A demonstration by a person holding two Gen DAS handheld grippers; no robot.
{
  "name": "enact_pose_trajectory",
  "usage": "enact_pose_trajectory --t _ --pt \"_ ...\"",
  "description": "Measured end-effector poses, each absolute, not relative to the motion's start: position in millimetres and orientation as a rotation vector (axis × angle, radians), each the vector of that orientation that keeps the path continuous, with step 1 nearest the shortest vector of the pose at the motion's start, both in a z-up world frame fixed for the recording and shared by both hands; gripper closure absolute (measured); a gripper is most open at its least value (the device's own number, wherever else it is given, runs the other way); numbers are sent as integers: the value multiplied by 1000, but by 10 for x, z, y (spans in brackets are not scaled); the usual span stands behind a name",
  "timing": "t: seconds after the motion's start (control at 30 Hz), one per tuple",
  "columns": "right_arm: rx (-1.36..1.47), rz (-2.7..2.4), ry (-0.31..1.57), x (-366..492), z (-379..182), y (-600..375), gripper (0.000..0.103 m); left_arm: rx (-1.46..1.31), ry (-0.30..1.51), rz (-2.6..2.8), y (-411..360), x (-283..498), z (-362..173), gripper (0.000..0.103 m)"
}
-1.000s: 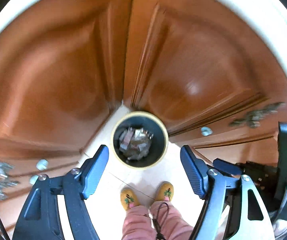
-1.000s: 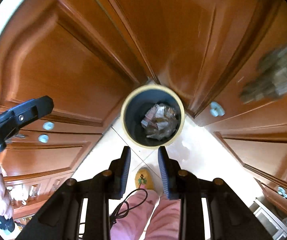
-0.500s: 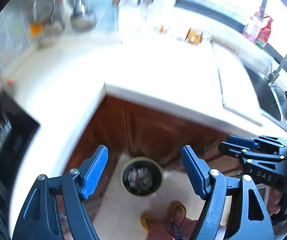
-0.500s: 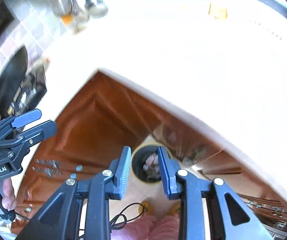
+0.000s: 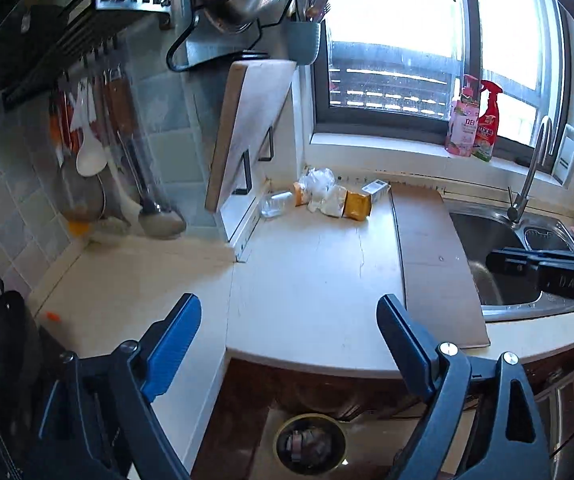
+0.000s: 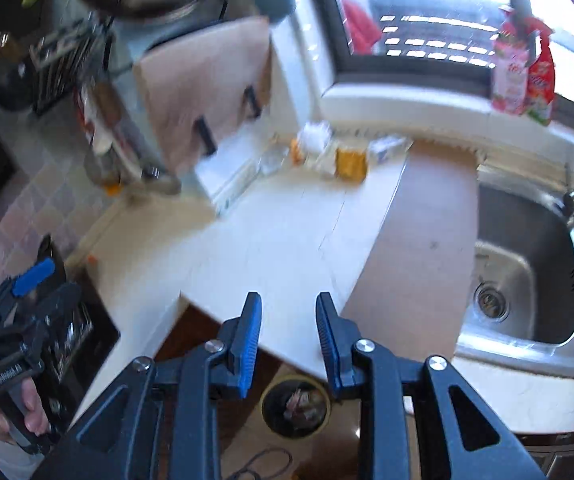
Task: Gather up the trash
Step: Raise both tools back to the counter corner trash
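Both grippers up from the bin and now over the counter edge; a sec ago both wrist views looked straight down into the trash bin (image 5: 310,445) between the cabinet doors. Bin now low in frame on the floor below the counter lip, wrappers already inside.

L gripper (image 5: 289,344): jaws have just been opening, now spread wide, nothing betw. them. R gripper (image 6: 289,336): jaws part-open w/ a narrow gap, empty, no contact w/ anything.

Reading: one drop-off looks done, next pickup cycle starting. Both hands free.

Remaining trash, all at the back of the countertop (image 5: 311,280) under the window sill, well apart from both grippers:
- clear plastic bottle (image 5: 275,204), lying on its side, orange cap end
- crumpled white plastic bag (image 5: 321,190), touching the bottle end
- yellow packet (image 5: 357,205), just beside the bag
- small white carton (image 5: 376,189), behind the packet

Around: cutting board (image 5: 247,132) leaning upright on a rack left of the pile; sink (image 5: 499,240) and faucet (image 5: 527,176) to the right; ladles hanging on the tile wall; wok (image 5: 3,352) far left; two detergent bottles (image 5: 473,120) on the sill.

Obstruction: none on the open counter. Pile items touch, so a single-item grab may drag neighbours. R view motion-blurred.
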State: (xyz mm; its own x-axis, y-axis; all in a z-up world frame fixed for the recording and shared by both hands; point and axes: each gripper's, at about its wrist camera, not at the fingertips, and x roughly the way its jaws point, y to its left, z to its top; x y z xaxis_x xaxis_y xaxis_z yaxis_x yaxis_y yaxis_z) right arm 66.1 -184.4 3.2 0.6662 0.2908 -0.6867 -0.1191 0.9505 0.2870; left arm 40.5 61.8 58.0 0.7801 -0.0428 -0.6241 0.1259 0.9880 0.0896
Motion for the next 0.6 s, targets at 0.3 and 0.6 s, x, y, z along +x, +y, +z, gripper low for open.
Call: enact_pose_trajectory --t 0.3,0.6 --pt "301 135 709 1270 440 -2474 43 213 630 -73 10 1040 887 9" --pt "471 153 835 2620 -59 -2994 43 161 807 -32 -507 2454 645 9"
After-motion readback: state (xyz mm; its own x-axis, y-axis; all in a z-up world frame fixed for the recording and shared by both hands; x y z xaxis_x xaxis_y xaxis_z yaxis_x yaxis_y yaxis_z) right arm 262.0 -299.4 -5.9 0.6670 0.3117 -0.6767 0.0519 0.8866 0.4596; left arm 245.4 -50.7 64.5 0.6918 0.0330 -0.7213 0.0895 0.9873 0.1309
